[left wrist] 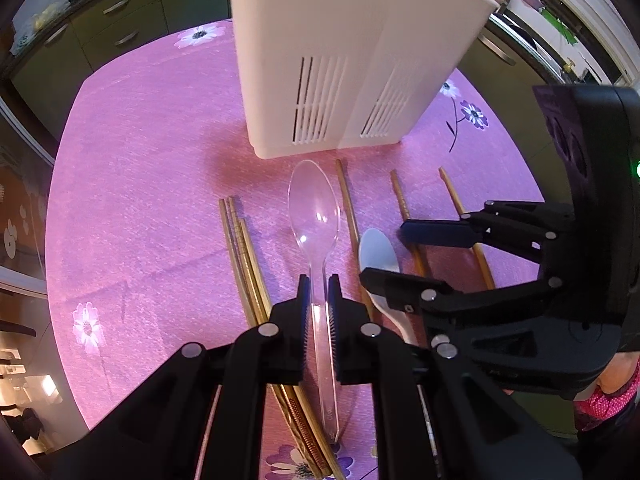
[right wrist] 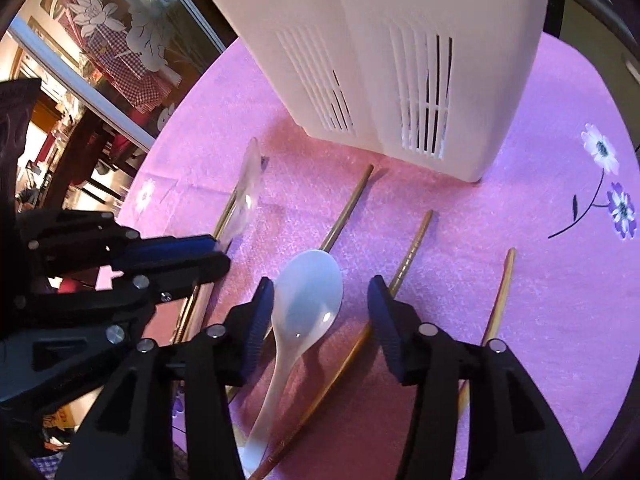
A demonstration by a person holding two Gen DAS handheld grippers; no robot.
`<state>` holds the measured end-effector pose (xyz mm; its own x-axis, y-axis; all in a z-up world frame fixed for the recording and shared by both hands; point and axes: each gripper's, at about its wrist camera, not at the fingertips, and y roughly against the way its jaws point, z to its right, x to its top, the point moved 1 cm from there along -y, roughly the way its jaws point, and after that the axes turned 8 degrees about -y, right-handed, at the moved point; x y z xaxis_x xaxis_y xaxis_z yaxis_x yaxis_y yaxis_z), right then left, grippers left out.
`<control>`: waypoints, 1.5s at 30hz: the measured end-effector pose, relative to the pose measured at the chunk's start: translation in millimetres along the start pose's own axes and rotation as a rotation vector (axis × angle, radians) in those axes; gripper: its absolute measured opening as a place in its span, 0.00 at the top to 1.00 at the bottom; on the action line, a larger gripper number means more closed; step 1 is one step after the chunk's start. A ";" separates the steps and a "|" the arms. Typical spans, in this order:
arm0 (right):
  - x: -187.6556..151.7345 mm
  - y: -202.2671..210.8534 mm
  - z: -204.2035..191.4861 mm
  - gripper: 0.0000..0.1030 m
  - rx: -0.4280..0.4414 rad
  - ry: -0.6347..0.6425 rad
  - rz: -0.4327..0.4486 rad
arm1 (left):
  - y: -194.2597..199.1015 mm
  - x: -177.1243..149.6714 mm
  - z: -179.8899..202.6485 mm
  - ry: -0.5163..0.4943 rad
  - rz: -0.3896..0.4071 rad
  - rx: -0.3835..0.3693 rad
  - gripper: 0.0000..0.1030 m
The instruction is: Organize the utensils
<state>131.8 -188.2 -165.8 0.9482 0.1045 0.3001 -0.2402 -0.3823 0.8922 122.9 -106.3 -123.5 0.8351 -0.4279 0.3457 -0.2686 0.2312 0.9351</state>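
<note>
My left gripper point(left wrist: 319, 292) is shut on the handle of a clear plastic spoon point(left wrist: 314, 208), whose bowl points at the white slotted utensil holder point(left wrist: 340, 60). In the right wrist view the left gripper point(right wrist: 220, 252) holds the clear spoon point(right wrist: 249, 184) edge-on, seemingly just off the cloth. My right gripper point(right wrist: 320, 292) stands open, straddling the bowl of a white spoon point(right wrist: 310, 304) that lies on the cloth. Its left pad is close to the bowl's edge and the right pad is apart. Several wooden chopsticks point(left wrist: 240, 248) lie around both spoons.
The round table wears a pink flowered cloth point(left wrist: 140, 200), its edge near on the left. The holder point(right wrist: 400, 60) stands just behind the utensils. Single chopsticks point(right wrist: 500, 300) lie to the right. Green cabinets point(left wrist: 112, 20) stand beyond, and a pink dotted sleeve point(left wrist: 612, 400) shows at lower right.
</note>
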 end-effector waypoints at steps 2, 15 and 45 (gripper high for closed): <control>-0.1 -0.4 -1.6 0.49 -0.013 0.013 0.003 | 1.0 -0.2 -1.1 0.000 0.003 0.002 0.91; -1.0 5.6 -9.8 0.48 -0.099 0.069 0.052 | 1.5 0.0 -0.4 0.000 0.004 0.002 0.91; -0.9 23.1 -13.3 0.47 -0.222 0.117 0.151 | 4.1 1.5 1.0 -0.007 0.009 0.005 0.91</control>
<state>122.6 -184.9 -140.9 0.8709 0.1721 0.4603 -0.4284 -0.1931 0.8827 122.5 -106.9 -119.0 0.8292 -0.4321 0.3546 -0.2784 0.2309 0.9323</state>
